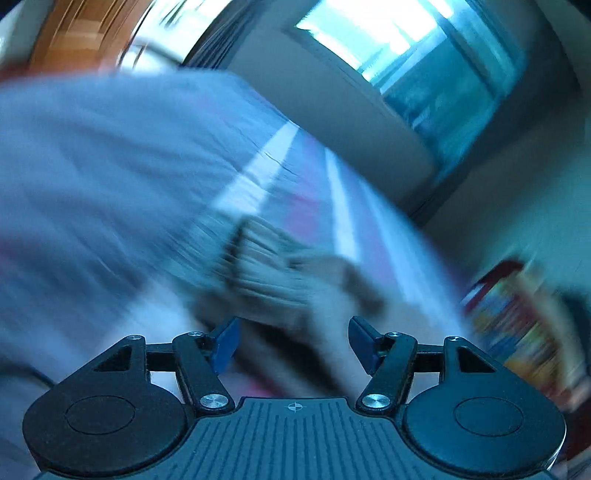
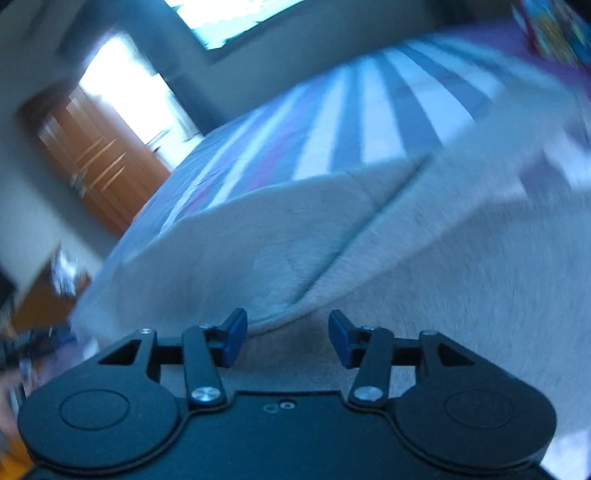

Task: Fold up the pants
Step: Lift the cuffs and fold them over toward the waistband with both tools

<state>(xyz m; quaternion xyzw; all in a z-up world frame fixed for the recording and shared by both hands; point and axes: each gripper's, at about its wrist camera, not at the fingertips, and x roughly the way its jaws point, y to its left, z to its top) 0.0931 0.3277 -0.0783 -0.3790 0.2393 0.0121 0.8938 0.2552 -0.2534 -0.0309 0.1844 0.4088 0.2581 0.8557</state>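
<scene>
The pale grey pants (image 2: 424, 258) lie on a striped bed sheet (image 2: 369, 122), with one layer folded over another and a rounded fold edge (image 2: 273, 317) close in front of my right gripper (image 2: 288, 336). That gripper stands open, its blue pads apart and not pressing the cloth. In the left wrist view, which is badly blurred, a ribbed band of the pants (image 1: 266, 266) lies ahead of my left gripper (image 1: 293, 343). It is open too, with nothing clamped between its blue pads. The sheet (image 1: 343, 206) runs away behind the band.
A brown wooden door (image 2: 99, 155) stands beyond the bed's far side. A bright window (image 1: 406, 37) is set in the wall above. A colourful box (image 1: 524, 321) sits at the bed's edge, also seen as the box (image 2: 554, 33) at top right.
</scene>
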